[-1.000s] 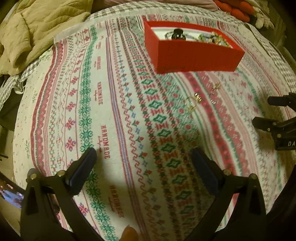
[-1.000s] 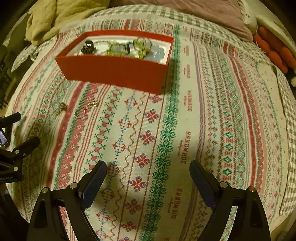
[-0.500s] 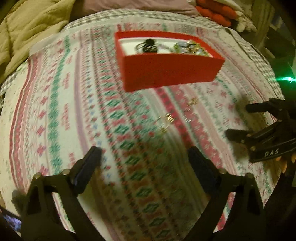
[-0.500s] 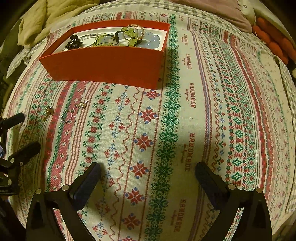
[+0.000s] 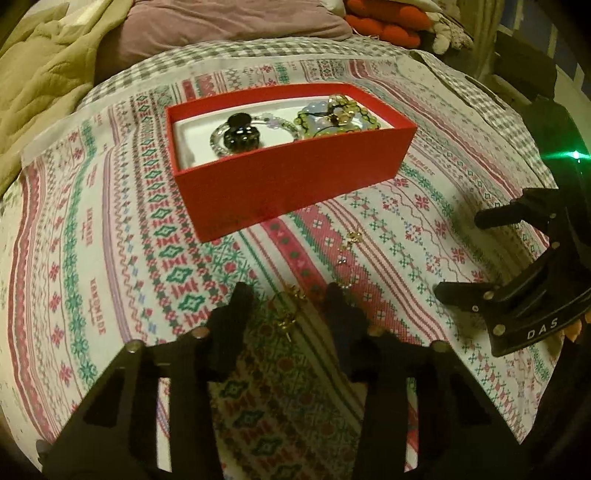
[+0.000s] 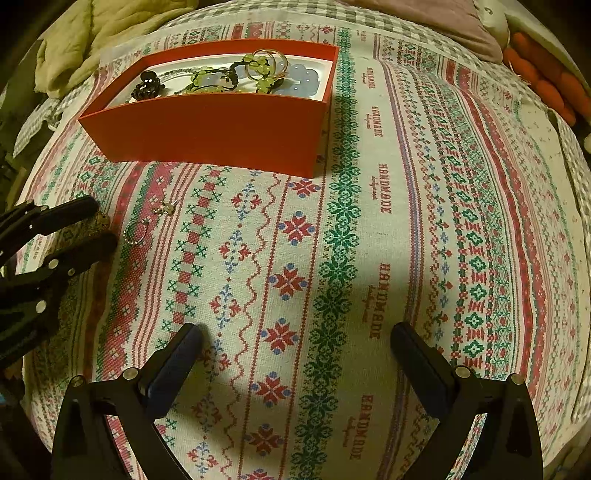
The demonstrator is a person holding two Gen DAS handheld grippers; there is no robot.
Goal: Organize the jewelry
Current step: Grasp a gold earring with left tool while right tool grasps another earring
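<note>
A red box (image 5: 291, 181) (image 6: 207, 125) holds bracelets, rings and a black hair clip (image 5: 240, 136). Small gold earrings lie on the patterned cloth in front of it. My left gripper (image 5: 290, 295) is down on the cloth, its jaws partly closed around a gold earring (image 5: 286, 323) with a gap on each side. Two more earrings (image 5: 354, 236) (image 5: 343, 262) lie just beyond. My right gripper (image 6: 295, 336) is wide open and empty above the cloth; it shows at the right of the left wrist view (image 5: 476, 254). A hoop earring (image 6: 135, 234) and a small earring (image 6: 166, 208) lie beside the left fingers (image 6: 85, 206).
The patterned cloth (image 6: 369, 258) covers a bed. An olive blanket (image 5: 40, 85) is at the back left, a mauve pillow (image 5: 229, 26) behind the box, and red cushions (image 6: 546, 81) at the back right.
My left gripper moved forward and down over the earrings and narrowed its jaws around one. The right gripper drew a little closer to the cloth and stayed open.
</note>
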